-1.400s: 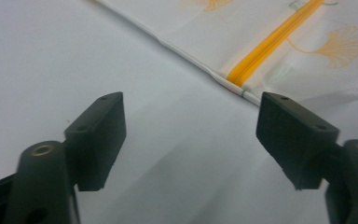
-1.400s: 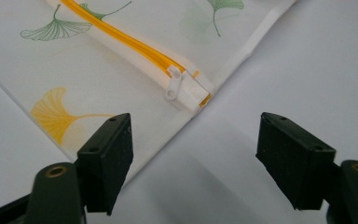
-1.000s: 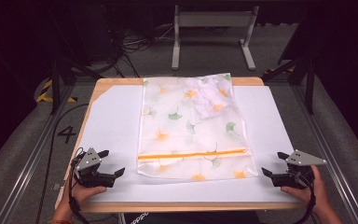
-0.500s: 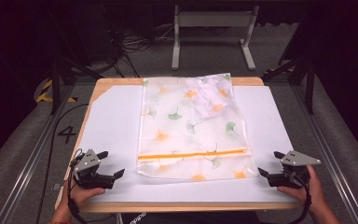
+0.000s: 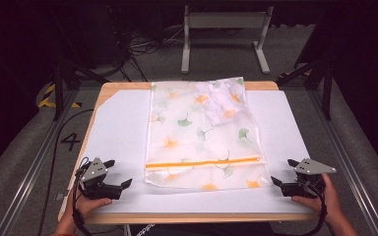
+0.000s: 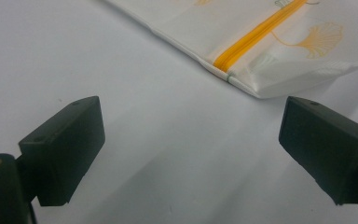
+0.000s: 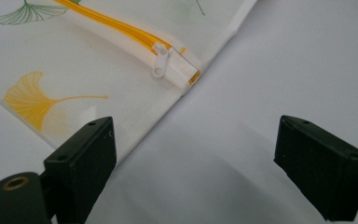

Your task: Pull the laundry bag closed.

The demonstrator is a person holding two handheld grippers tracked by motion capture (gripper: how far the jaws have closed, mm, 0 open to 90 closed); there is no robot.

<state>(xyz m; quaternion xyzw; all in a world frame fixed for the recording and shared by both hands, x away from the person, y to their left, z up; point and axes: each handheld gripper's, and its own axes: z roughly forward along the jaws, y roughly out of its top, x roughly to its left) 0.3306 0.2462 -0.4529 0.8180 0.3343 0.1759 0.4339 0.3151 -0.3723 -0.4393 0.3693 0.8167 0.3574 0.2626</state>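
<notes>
Resting at the near corners of the worktop [image 5: 128, 123], the left claw [image 5: 118, 173] and the right claw [image 5: 281, 172] both sit with jaws spread wide and empty, one on each side of the laundry bag [image 5: 202, 132]. It lies flat in the middle, its orange zipper [image 5: 202, 162] across the near end and the white pull tab [image 7: 160, 59] just ahead of the right claw. Judging by this, the approach is starting; next the right claw must close on that tab. Farther off, a bundled white cloth [image 5: 219, 101] shows inside the bag's far end.
</notes>
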